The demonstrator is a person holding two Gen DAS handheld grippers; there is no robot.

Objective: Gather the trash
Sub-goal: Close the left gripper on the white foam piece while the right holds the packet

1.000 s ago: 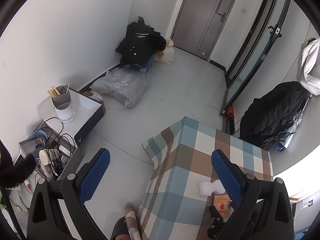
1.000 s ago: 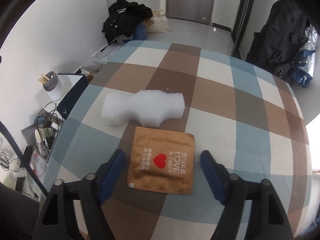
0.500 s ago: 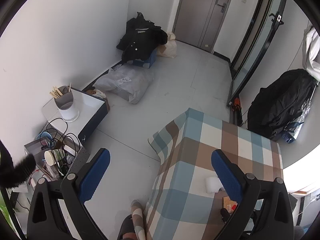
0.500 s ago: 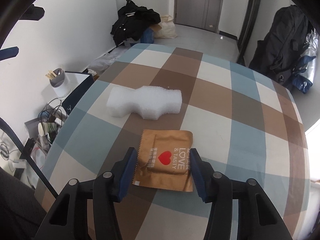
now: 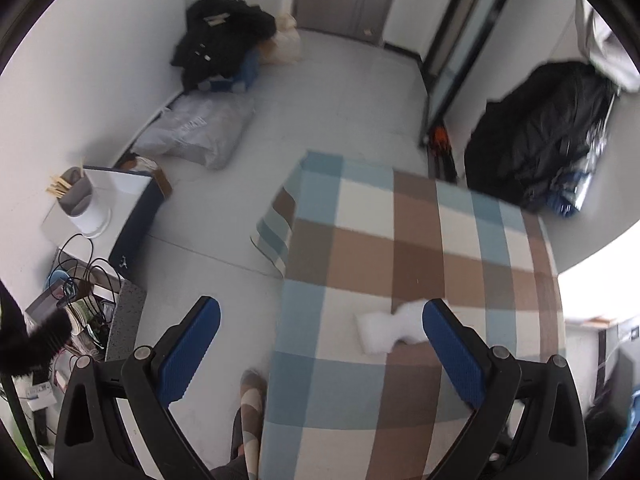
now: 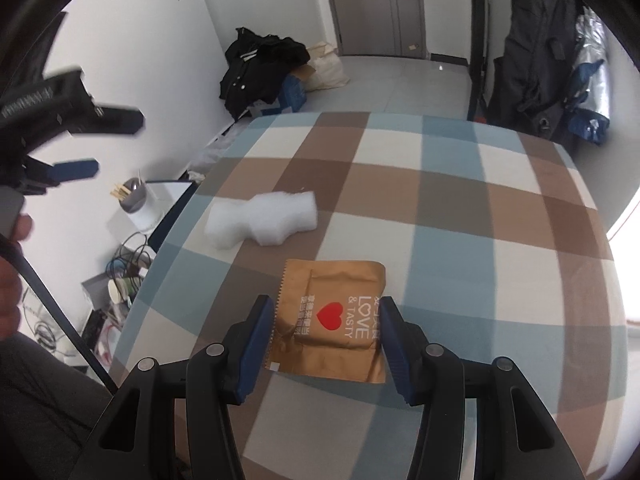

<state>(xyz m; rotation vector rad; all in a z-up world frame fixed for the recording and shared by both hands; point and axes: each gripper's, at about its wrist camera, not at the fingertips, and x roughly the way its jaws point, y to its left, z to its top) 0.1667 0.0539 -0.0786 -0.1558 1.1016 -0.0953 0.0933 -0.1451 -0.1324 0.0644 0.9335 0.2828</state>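
A gold snack packet (image 6: pixel 336 280) with a red heart sits between the blue pads of my right gripper (image 6: pixel 325 308), which is shut on it; the packet's left edge is crumpled against the pad. Beyond it, a white foam piece (image 6: pixel 264 218) lies on the checked tablecloth (image 6: pixel 460 208). My left gripper (image 5: pixel 320 308) hovers open and holds nothing above the table's left side. The foam piece (image 5: pixel 384 330) lies just inside its right finger. In the right wrist view the left gripper (image 6: pixel 116 144) shows blurred at the far left.
On the floor left of the table stand a white box with a cup of sticks (image 5: pixel 80 200) and a tangle of cables (image 5: pixel 80 300). Dark clothes (image 5: pixel 224 44) and a plastic bag (image 5: pixel 200 132) lie by the wall. A black bag (image 5: pixel 540 140) stands at the right.
The right gripper's pads closed onto the gold packet and it rose a little. The left gripper swung over toward the table, bringing the foam piece beside its right finger.
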